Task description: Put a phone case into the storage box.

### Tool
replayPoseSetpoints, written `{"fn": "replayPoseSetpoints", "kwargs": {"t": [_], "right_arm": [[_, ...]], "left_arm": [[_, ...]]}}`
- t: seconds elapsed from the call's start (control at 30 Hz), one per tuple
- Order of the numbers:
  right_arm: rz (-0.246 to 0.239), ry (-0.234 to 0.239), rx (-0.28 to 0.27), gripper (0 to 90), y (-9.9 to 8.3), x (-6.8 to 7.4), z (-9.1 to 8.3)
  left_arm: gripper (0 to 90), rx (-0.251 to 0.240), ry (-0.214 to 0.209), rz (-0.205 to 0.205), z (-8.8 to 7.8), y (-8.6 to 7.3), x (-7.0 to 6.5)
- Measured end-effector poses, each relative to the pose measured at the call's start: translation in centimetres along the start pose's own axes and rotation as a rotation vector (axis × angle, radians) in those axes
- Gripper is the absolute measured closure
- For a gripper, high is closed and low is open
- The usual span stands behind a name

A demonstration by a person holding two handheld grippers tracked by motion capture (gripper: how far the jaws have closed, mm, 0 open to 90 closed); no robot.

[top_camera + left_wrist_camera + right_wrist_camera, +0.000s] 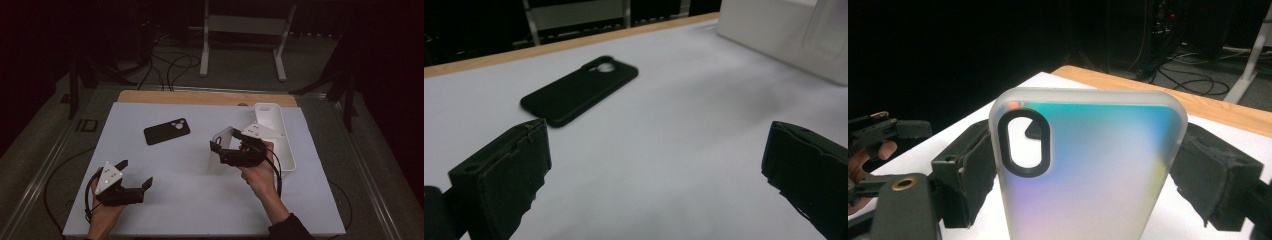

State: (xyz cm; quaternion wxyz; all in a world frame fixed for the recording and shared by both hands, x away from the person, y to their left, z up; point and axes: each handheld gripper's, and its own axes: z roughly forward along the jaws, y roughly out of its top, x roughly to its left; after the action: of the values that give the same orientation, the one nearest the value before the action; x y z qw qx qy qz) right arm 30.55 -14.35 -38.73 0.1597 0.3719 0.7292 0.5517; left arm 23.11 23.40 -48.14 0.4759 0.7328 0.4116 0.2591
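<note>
Two phone cases in play. My right tongs (218,145) are clamped across the sides of the frosted iridescent case (1088,165), held upright with its camera cutout (1024,142) at the top; in the high view that grip sits at about 3 o'clock from the worktop's (165,210) centre, just beside the white tray (280,145). My left tongs (135,174) are released, with nothing between the pads, low over the worktop at about 8 o'clock. The black case (167,131) lies flat at roughly 11 o'clock, well apart from both tongs; in the left gripper view it lies ahead of the open jaws (579,90), cutout end pointing away.

Progress, as I judge it: frosted case is picked and secured, so that half is done. Black case is untouched, still to be grabbed. Left tongs look lined up for it but not there yet. Where either case ends up I can't tell; the tray is the likely spot.

No brand, label or readable writing on either case, the tray or the worktop.
</note>
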Motion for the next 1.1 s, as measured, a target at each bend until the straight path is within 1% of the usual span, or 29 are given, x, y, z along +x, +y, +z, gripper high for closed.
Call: {"fn": "replayPoseSetpoints", "kwargs": {"t": [0.13, 0.27, 0.37, 0.5, 0.6, 0.73, 0.97, 1.0, 1.1], "right_arm": [[-0.005, -0.009, -0.001, 17.0, 0.1, -0.1, -0.1], [-0.009, -0.020, -0.010, 17.0, 0.5, -0.4, -0.3], [-0.014, -0.033, -0.017, 17.0, 0.8, -0.6, -0.6], [-0.013, -0.054, -0.021, 17.0, 1.3, -1.4, -1.0], [-0.013, -0.061, -0.024, 16.9, 1.5, -1.7, -1.1], [-0.008, -0.082, -0.031, 16.9, 2.1, -2.6, -1.3], [-0.007, -0.123, -0.045, 16.9, 3.3, -3.7, -1.7], [-0.006, -0.135, -0.051, 16.9, 3.6, -4.0, -1.8], [-0.002, -0.149, -0.057, 16.9, 4.0, -4.5, -1.9]], "left_arm": [[0.0, 0.014, 0.010, -0.009, -0.1, -0.8, 0.4], [0.0, 0.006, 0.014, -0.014, -0.1, -1.1, 0.5], [0.0, -0.006, 0.025, -0.022, -0.1, -1.2, 0.6], [0.0, -0.015, 0.030, -0.025, -0.2, -1.3, 0.6], [0.0, -0.011, 0.031, -0.020, -0.1, -1.3, 0.6], [0.0, -0.004, 0.033, -0.014, 0.0, -1.4, 0.4], [0.1, -0.008, 0.036, -0.016, 0.0, -1.4, 0.4], [0.1, -0.007, 0.038, -0.015, 0.0, -1.4, 0.4], [0.1, -0.008, 0.037, -0.017, 0.0, -1.4, 0.4]]}}
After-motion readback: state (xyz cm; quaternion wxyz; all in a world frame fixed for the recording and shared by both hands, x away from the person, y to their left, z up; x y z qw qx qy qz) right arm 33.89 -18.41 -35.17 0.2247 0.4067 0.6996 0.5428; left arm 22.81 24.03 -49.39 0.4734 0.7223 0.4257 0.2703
